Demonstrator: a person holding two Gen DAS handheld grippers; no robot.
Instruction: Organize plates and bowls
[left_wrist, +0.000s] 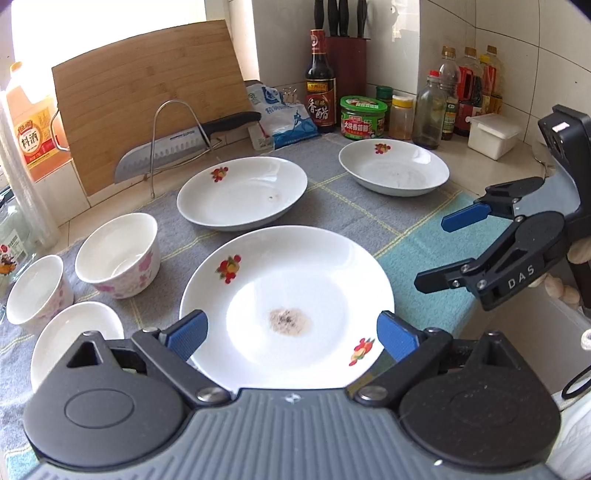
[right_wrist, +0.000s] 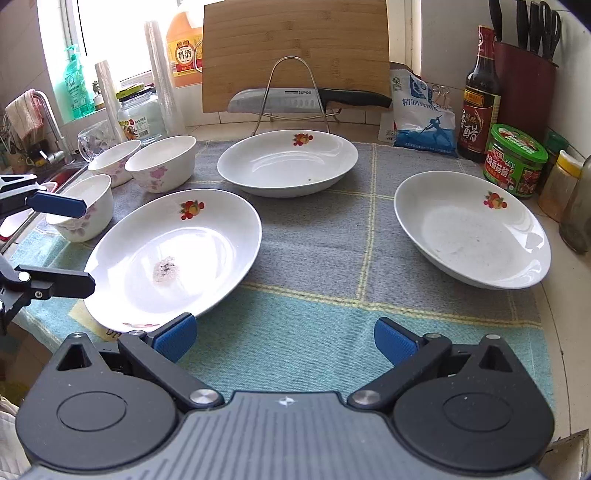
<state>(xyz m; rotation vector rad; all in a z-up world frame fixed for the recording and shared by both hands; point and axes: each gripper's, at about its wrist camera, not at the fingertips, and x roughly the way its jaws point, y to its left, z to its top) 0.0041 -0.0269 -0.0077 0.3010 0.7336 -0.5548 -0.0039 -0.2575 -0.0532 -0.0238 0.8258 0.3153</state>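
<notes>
Three white plates and three small bowls sit on a checked cloth (right_wrist: 314, 251) that covers the desk (right_wrist: 561, 280). The nearest plate (left_wrist: 291, 291), marked by a grey smear at its middle, lies at the cloth's front left part, its near rim close to the front edge of the desk. The left hand-held gripper (left_wrist: 291, 336) hovers over that near rim with its blue pads spread wide apart, one at each side of the plate, gripping nothing. The right hand-held gripper (right_wrist: 284, 338) hangs over the bare teal band of cloth to the right of this plate, its jaws also wide apart and empty.

A second plate (right_wrist: 288, 162) lies farther back near the knife rack (right_wrist: 291, 92); the third plate (right_wrist: 469, 232) sits at the right, its rim reaching the cloth's right edge, near a green-lidded jar (right_wrist: 515, 162). A wide strip of bare cloth runs between the three plates.

The bowls cluster at the left: two flower-patterned bowls (right_wrist: 162, 162) (right_wrist: 114, 157) side by side at the back, touching or nearly so, and the third bowl (right_wrist: 85, 206) just left of the smeared plate, near the cloth's left edge. A cutting board (right_wrist: 295, 51) leans against the back wall; bottles line the right corner.
</notes>
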